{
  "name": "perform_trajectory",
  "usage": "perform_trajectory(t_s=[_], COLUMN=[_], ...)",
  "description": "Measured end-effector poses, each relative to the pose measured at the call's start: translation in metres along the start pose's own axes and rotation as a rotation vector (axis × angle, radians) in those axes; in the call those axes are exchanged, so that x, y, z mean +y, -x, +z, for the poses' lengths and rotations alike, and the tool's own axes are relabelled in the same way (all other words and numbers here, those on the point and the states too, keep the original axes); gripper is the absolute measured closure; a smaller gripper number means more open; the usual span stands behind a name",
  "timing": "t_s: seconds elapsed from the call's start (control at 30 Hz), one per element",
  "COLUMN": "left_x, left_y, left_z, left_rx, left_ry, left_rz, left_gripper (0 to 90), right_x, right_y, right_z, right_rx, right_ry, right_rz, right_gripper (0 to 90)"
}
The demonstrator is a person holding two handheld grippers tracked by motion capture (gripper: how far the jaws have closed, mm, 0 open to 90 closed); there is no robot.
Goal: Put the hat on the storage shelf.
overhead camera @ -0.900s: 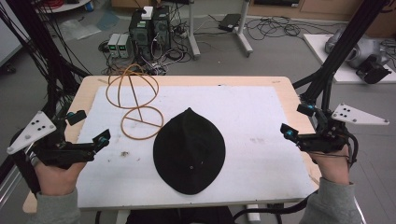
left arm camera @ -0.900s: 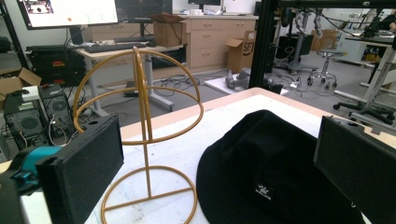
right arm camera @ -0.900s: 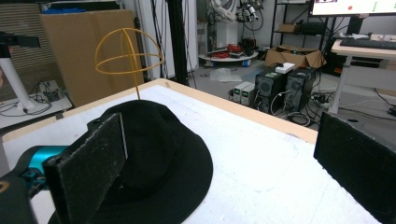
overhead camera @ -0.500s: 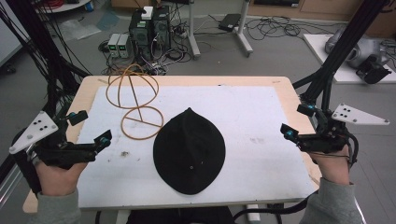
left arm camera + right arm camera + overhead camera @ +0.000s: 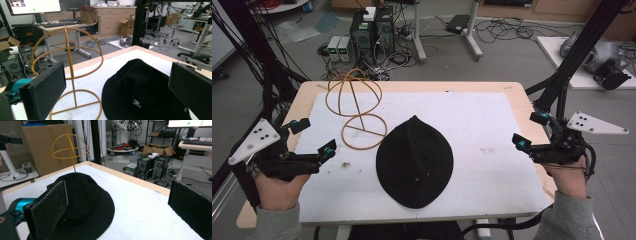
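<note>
looking along our left gripper (image 5: 117, 95), we find the black hat (image 5: 142, 92) cut off at the bottom edge and partly covered by the right-hand jaw, so its near brim stays hidden; a small white label on its crown is too fine to read. in the right gripper view the hat (image 5: 85, 200) sits half behind the left-hand jaw, and the foot of the gold wire stand (image 5: 70, 148) is hidden behind the hat's crown. in the high view our forearms are cut off at the bottom edge

our left gripper (image 5: 309, 137) hangs over the left edge of the worktop, jaws spread wide with nothing between them, touching neither hat nor stand. our right gripper (image 5: 532, 131) hovers at the right edge, its jaws likewise set well apart and bare, well apart from the hat

the hat (image 5: 414, 162) lies flat near the middle of the worktop (image 5: 512, 90), on a white sheet (image 5: 482, 125), crown pinched to a point toward the far side. the wire stand (image 5: 357, 112) stands upright just beside it at the far left, its round base ring close to the hat's brim; whether they touch we cannot tell

beyond the worktop the grey floor carries computer towers (image 5: 372, 27) and tangled cables, and black frame poles (image 5: 252, 55) rise at both sides
</note>
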State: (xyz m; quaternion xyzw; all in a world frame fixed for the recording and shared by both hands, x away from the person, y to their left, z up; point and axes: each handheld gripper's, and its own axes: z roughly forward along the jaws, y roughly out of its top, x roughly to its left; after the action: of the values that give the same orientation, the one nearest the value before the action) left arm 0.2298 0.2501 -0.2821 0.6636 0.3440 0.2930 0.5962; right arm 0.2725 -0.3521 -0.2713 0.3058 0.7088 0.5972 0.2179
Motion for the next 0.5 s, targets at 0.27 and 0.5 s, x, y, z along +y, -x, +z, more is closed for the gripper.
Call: perform_trajectory(t_s=[0.27, 0.5], left_x=[-0.0003, -0.0003], left_y=[0.0016, 0.0009], left_z=[0.0036, 0.0040], left_rx=[-0.004, -0.004], left_ry=[-0.008, -0.007], left_rz=[0.001, -0.004], left_gripper=[1.7, 1.7], right_x=[-0.0006, -0.0009], right_y=[-0.0003, -0.0002], right_z=[-0.0016, -0.0016], right_rx=[-0.002, -0.003], right_ry=[-0.005, -0.007], right_rz=[0.008, 0.006], right_gripper=[1.6, 1.6])
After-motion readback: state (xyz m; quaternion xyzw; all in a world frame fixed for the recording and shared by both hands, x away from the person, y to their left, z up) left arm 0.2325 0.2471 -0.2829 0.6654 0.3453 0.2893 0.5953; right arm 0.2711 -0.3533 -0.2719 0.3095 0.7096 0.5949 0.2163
